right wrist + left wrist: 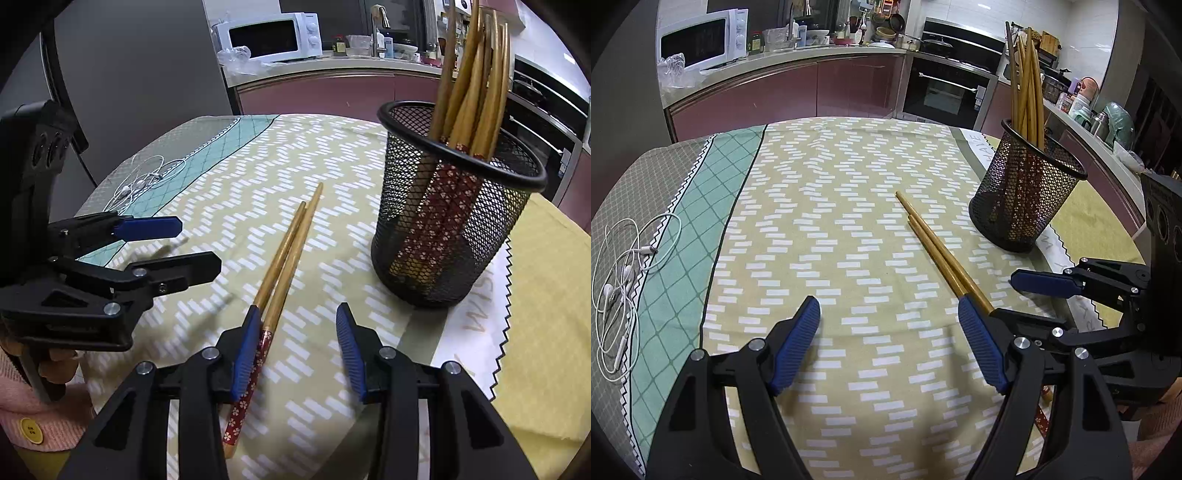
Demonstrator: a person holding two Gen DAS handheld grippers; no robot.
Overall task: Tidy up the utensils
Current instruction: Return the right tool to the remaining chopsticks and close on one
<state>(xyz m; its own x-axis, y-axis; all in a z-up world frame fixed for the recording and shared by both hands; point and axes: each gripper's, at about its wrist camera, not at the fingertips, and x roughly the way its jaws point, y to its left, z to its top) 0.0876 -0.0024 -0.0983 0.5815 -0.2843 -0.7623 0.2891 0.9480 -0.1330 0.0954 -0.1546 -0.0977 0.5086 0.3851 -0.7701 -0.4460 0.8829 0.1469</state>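
Observation:
Two wooden chopsticks (934, 243) with red flowered ends lie side by side on the patterned tablecloth (831, 206). In the right wrist view the chopsticks (288, 254) run under my right gripper (298, 317). One lies just inside its left pad and the other passes behind that finger. The right pad stands well apart from them, so the jaws are open. A black mesh cup (450, 221) with several chopsticks upright in it stands to the right; it shows as the mesh cup (1027, 199) in the left wrist view. My left gripper (888, 310) is open and holds nothing, left of the pair.
White earphones (624, 280) lie tangled on the cloth's far left. A yellow cloth (546, 314) lies right of the cup. The table's round edge curves behind. A person's pink sleeve (33, 413) holds the left gripper (192, 243). Kitchen counter and microwave (701, 42) stand behind.

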